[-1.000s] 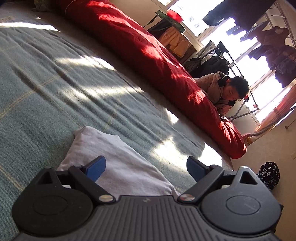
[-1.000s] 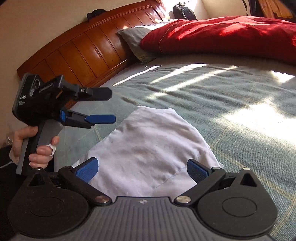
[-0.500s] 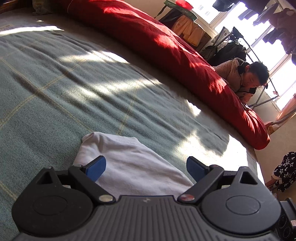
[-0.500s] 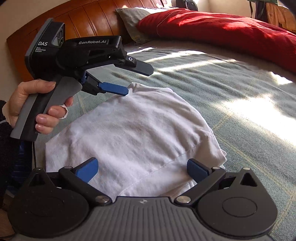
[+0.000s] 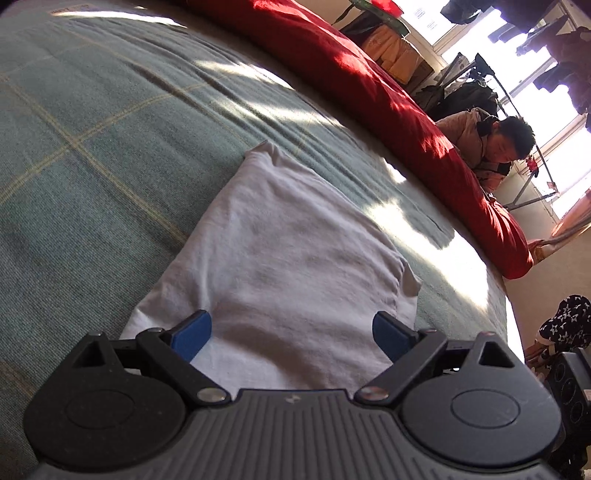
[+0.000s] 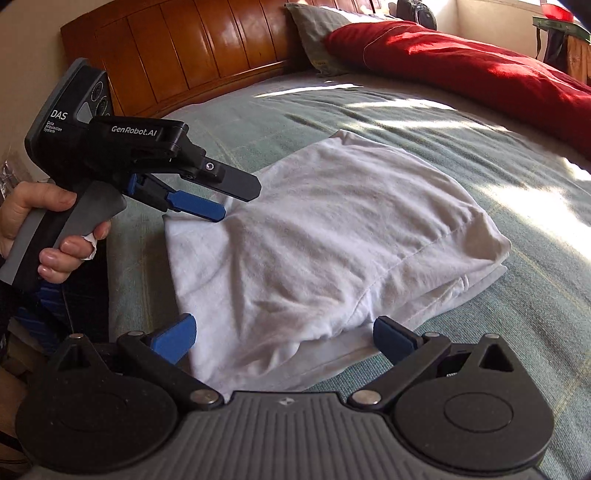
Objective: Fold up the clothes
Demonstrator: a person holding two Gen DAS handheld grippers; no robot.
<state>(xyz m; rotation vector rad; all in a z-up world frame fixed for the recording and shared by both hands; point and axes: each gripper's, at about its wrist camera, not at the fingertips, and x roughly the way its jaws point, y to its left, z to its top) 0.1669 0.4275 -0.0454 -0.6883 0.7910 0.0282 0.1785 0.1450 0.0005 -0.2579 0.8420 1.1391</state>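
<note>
A white garment [image 6: 332, 236], folded into a rough rectangle of several layers, is seen lying flat on the bed [image 6: 461, 140], on a grey-green blanket with thin yellow check lines. A stitched seam is visible near the garment's right edge in the right wrist view, with lower layers showing beneath it.

Left gripper [image 5: 291, 328]: jaws are spread wide, blue pads well apart, nothing held between them. It is positioned over the near edge of the garment. In the right wrist view the same gripper [image 6: 221, 199] is seen from the side, gripped by a hand [image 6: 40, 229] at its grey handle; its lower blue pad is at the garment's near-left corner. Contact with the cloth cannot be told.

Right gripper [image 6: 284, 336]: jaws are likewise wide open and empty. The garment's near edge lies between and below the two blue pads.

A red duvet [image 5: 388, 96] is bunched along the far side of the bed. A wooden headboard [image 6: 177, 55] and a grey pillow [image 6: 314, 33] are noted at the head end. A second person [image 5: 491, 147] is visible beyond the duvet, near a sunlit window.
</note>
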